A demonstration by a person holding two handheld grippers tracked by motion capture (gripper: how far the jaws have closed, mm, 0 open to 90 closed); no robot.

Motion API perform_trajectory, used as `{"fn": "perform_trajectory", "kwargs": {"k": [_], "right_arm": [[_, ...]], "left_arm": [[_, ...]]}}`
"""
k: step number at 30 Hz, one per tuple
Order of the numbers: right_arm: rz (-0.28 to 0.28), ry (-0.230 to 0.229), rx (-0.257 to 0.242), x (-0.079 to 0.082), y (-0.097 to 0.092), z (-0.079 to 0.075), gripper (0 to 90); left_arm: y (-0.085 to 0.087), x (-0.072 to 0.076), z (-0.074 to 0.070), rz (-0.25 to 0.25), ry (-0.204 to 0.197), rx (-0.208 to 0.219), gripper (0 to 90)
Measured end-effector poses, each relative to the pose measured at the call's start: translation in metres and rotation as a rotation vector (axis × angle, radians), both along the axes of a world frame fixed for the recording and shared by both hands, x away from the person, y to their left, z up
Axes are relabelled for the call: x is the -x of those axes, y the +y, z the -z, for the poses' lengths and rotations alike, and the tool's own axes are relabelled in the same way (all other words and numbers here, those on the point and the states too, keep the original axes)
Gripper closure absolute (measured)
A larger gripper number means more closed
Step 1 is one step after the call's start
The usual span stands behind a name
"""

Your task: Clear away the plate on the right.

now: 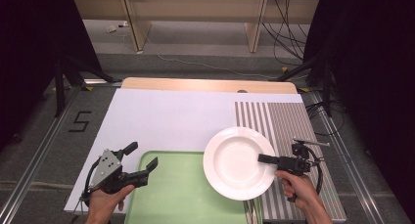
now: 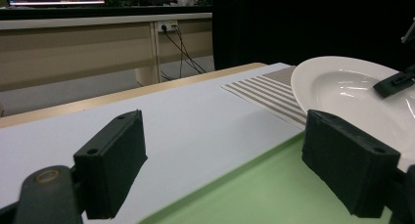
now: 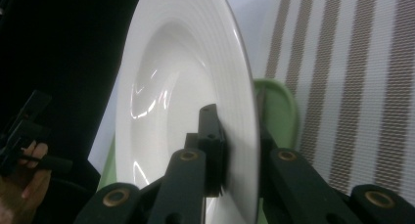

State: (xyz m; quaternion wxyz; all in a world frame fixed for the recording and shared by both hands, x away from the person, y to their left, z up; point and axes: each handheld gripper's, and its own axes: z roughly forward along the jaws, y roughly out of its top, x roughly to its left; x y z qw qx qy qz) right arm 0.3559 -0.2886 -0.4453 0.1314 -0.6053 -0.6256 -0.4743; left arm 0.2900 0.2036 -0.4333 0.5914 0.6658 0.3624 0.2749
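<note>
White sheeting is covering your table point(image 1: 161, 116), with a striped mat point(image 1: 286, 126) lying at its right and a green tray point(image 1: 186, 194) sitting at the near edge. Your white plate point(image 1: 239, 163) is being held off the surface, its left part hanging over the tray's right end and its right part over the mat. Your right gripper point(image 1: 264, 159) is pinching the plate by its right rim; in the right gripper view the jaws are pressing on either face of that rim point(image 3: 244, 136), one inside the bowl, one beneath. You are looking to be mid-carry, bringing the plate across from the mat toward the tray.

Your left gripper point(image 1: 144, 158) is hovering at the tray's left corner with its jaws spread wide and nothing between them, pointing toward the plate.

Judging from this, the next move is calling for more travel left until the whole plate is sitting over the tray floor, then a level descent before you are letting go. A one-sided rim grip is likely letting the far edge sag, so keep it flat; the left gripper is placed to steady the plate if needed.
</note>
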Motion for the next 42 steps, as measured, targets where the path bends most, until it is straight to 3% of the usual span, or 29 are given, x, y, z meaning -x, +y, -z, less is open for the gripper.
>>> {"fn": "perform_trajectory", "kwargs": {"k": [16,18,23,25,42], "right_arm": [[-0.145,0.004,0.023,0.003,0.055,0.005,83.1],[-0.153,0.031,0.021,0.005,0.062,0.004,83.0],[-0.206,0.017,0.048,0.006,0.078,0.008,82.9],[-0.228,0.065,0.04,0.008,0.084,0.006,82.9],[-0.301,0.09,0.078,0.005,0.117,0.019,82.6]], "left_arm": [[0.0,0.0,0.0,-0.002,-0.002,-0.001,16.1],[0.0,0.001,-0.001,-0.003,0.0,-0.008,16.1],[0.0,0.001,-0.001,-0.007,0.001,-0.006,16.0],[0.0,0.001,-0.001,-0.006,0.001,-0.007,16.1],[0.001,0.001,0.0,-0.005,0.003,-0.006,16.1]]}}
